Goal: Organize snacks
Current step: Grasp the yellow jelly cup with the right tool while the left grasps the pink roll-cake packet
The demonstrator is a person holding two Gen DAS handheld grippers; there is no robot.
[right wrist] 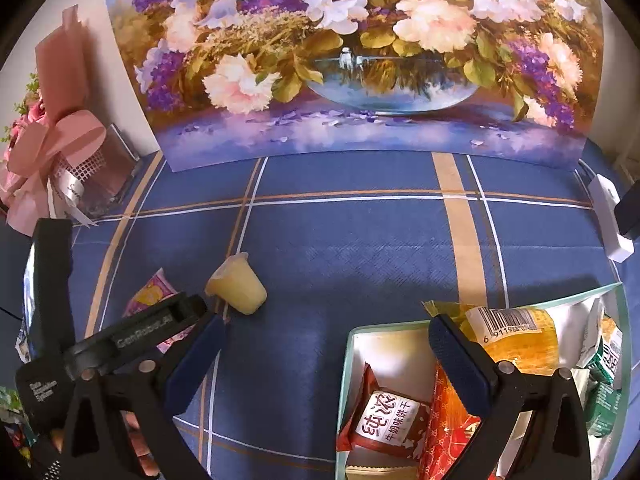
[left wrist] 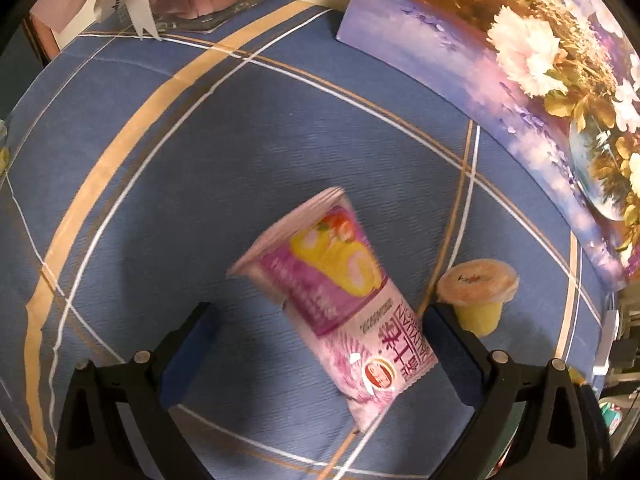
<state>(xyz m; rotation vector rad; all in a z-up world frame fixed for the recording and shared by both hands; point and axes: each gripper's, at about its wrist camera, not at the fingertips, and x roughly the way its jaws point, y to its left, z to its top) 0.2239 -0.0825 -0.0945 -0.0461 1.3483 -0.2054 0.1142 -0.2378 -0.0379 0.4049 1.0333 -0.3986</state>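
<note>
Blue tablecloth (right wrist: 360, 248) checked in white and tan; pink-purple snack packet (left wrist: 332, 300) (yellow roll printed); pale-yellow jelly cup (right wrist: 238, 286).

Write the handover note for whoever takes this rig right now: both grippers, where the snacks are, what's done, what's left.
Left gripper: open, holding nothing, fingers straddling the purple cake packet lying on the blue tablecloth.
Right gripper: open, empty, above the near-left corner of the snack box.
Jelly cup: on its side on the cloth, just beyond the packet.
Done: box already holds several packets, including the brown biscuit packet and an orange barcoded bag.
Left: grasp the purple packet, box it, then the jelly cup.
</note>
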